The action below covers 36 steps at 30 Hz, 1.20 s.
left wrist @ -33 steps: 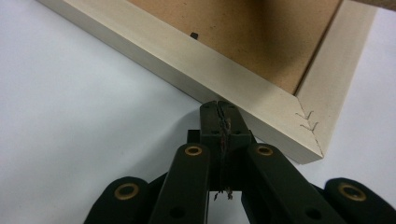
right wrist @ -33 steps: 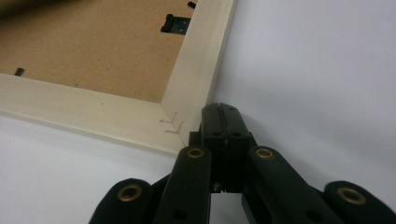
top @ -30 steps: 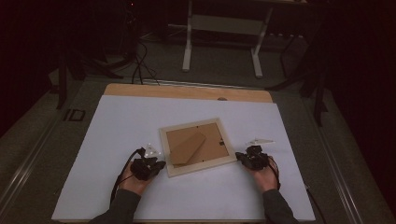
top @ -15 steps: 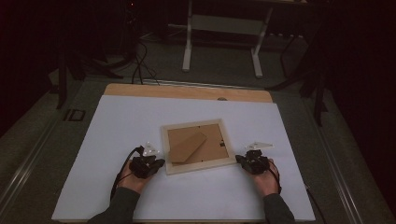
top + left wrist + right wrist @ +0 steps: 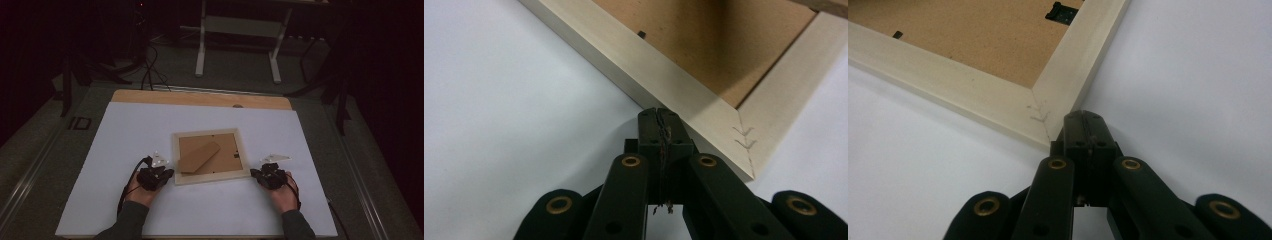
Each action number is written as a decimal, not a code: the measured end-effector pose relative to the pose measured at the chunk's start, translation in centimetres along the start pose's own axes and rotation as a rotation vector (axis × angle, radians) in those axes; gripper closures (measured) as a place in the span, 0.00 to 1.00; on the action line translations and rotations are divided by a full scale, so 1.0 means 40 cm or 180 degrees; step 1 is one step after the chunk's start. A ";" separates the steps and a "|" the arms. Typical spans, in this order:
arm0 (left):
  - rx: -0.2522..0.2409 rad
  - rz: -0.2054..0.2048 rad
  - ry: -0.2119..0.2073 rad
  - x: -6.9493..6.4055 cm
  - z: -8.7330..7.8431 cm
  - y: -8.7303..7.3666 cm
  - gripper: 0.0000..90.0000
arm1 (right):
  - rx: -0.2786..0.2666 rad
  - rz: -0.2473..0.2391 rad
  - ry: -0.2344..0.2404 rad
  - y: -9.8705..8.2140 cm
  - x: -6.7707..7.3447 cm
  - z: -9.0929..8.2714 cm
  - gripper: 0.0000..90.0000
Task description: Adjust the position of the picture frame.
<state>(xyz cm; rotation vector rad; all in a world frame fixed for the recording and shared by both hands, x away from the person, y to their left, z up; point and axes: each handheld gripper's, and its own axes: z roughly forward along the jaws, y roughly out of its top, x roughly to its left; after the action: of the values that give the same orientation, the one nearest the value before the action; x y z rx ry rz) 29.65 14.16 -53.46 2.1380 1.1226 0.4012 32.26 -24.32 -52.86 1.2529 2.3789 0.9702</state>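
A pale wooden picture frame [image 5: 210, 156] lies face down on the white table cover, its brown backing board and stand leg [image 5: 199, 157] facing up. My left gripper [image 5: 169, 173] is shut, with its tips against the frame's [image 5: 684, 85] near left side close to the corner. The left gripper's [image 5: 660, 114] jaws are pressed together with nothing between them. My right gripper [image 5: 254, 173] is shut too, its tips at the frame's near right corner. In the right gripper view the shut jaws of the right gripper [image 5: 1085, 120] meet the corner joint of the frame [image 5: 998, 95].
The white cover [image 5: 150, 125] leaves a strip of bare wooden table [image 5: 200, 98] along the far edge. Beyond the table stand a white metal frame [image 5: 240, 30] and cables on a dark floor. A small black hanger clip [image 5: 1064, 11] sits on the backing.
The frame has turned a little and shifted between the two grippers; the right gripper moved slightly along with its corner. The left gripper kept its place.
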 end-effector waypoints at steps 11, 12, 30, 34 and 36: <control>-0.0107 -0.0049 -0.0015 0.017 0.014 0.004 1.00 | 0.0030 0.0009 -0.0082 -0.010 0.021 -0.011 1.00; -0.0110 -0.0050 -0.0016 0.018 0.015 0.004 1.00 | 0.0032 -0.0008 -0.0106 -0.011 0.025 -0.012 1.00; -0.0162 -0.0170 0.0090 0.030 0.020 0.007 1.00 | 0.0019 -0.0038 -0.0101 -0.016 0.044 -0.011 1.00; -0.0124 -0.0137 0.0078 0.030 0.013 0.003 1.00 | 0.0012 -0.0072 -0.0101 -0.015 0.046 -0.010 1.00; -0.0107 -0.0151 0.0059 0.031 0.010 0.002 0.98 | 0.0010 -0.0076 -0.0094 -0.014 0.046 -0.008 1.00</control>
<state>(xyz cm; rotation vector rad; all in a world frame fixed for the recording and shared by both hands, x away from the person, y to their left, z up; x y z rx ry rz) 30.63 14.97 -53.73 2.0786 1.1666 0.4160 30.66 -23.19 -52.88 1.2283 2.3683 0.9348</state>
